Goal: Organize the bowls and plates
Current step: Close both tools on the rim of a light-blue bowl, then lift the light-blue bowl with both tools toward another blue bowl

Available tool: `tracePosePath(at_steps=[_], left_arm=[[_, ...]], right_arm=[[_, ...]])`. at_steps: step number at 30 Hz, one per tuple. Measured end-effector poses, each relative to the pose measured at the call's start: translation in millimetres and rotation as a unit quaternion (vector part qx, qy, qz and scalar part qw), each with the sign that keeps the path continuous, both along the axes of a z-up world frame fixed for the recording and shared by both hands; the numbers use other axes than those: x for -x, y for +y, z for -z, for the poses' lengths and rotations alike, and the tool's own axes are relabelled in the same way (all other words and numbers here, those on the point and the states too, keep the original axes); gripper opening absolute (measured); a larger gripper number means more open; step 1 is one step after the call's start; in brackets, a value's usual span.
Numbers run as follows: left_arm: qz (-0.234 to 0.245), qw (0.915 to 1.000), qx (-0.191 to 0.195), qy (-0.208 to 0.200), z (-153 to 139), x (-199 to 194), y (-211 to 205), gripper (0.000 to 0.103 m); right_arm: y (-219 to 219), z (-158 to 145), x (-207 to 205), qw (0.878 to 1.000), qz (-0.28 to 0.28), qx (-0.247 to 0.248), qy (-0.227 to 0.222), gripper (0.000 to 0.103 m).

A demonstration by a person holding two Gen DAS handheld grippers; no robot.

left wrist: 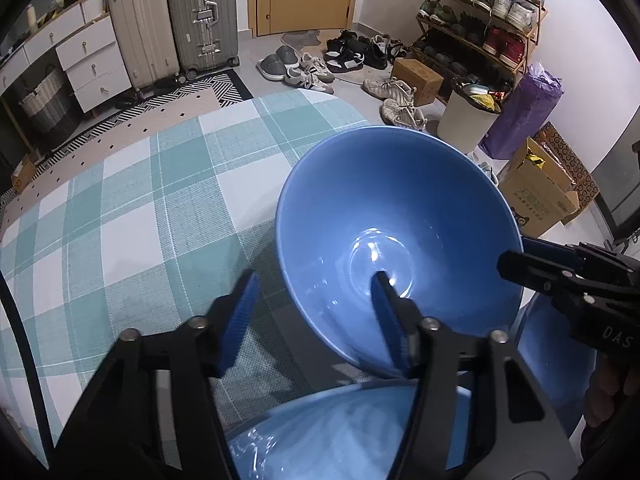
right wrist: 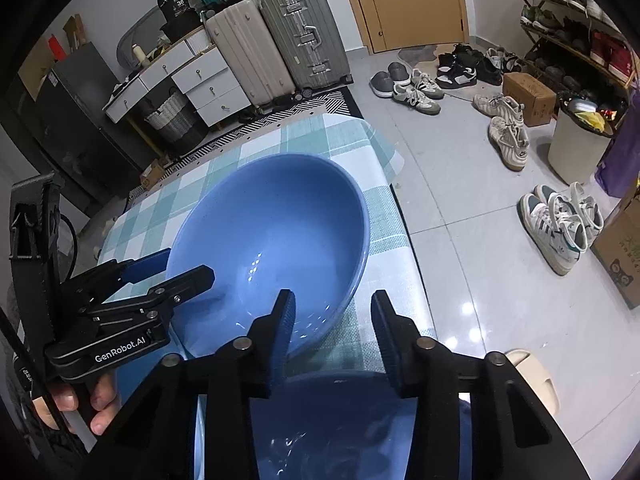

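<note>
A large blue bowl (left wrist: 400, 208) (right wrist: 272, 232) stands on the teal checked tablecloth (left wrist: 160, 208) (right wrist: 384, 216), close to the table's right edge. My left gripper (left wrist: 314, 308) (right wrist: 188, 266) straddles its left rim, one finger inside and one outside. In the left wrist view, cloth shows between the outer pad (left wrist: 240, 312) and the wall. My right gripper (right wrist: 334, 312) (left wrist: 514, 254) straddles the right rim the same way, with a gap at its outer pad (right wrist: 384, 328). More blue dishes (left wrist: 340, 432) (right wrist: 360, 420) lie right beneath the grippers, partly hidden.
A hand (right wrist: 80, 404) grips the left tool's handle. The table edge (right wrist: 404, 216) drops to a tiled floor with scattered shoes (right wrist: 560, 224), a white bin (right wrist: 576, 148) and a cardboard box (left wrist: 536, 188). Suitcases (left wrist: 172, 20) and a shoe rack (left wrist: 480, 20) line the far wall.
</note>
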State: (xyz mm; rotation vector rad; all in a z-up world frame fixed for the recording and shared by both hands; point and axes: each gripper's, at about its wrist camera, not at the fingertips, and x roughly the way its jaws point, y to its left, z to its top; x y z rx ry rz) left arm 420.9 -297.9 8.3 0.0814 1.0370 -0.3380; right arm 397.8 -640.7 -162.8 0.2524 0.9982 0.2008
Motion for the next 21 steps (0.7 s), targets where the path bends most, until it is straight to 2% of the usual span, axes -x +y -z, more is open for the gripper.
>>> tracePosePath(at_steps=[2,4,8,12,21], left_arm=[[0.002,1.0,0.002,0.004,1.2,-0.3,-0.8,0.037],[0.007,1.0,0.002,0.006,2.8,-0.8,-2.5,0.03],[0.008,1.0,-0.005,0.001,3.6,0.0,-2.9,0.022],[0.006,1.0,0.006,0.003,4.1,-1.7,2.2,0.019],[0.005,1.0,0.002,-0.004,1.8,-1.9,4.4,0.018]], right_arm=[[0.6,-0.4,0.2,1.0,0.002,0.004,-0.001,0.032],[0.8,-0.7,0.5,1.0,0.004,0.009,-0.002,0.024],[1.8,-1.5,0.4,1.0,0.005,0.013,-0.004,0.019],[3.5,-2.4,0.8,1.0,0.007,0.019,-0.007,0.018],[6.1,-5.8,3.1,1.0,0.009,0.027,-0.012,0.018]])
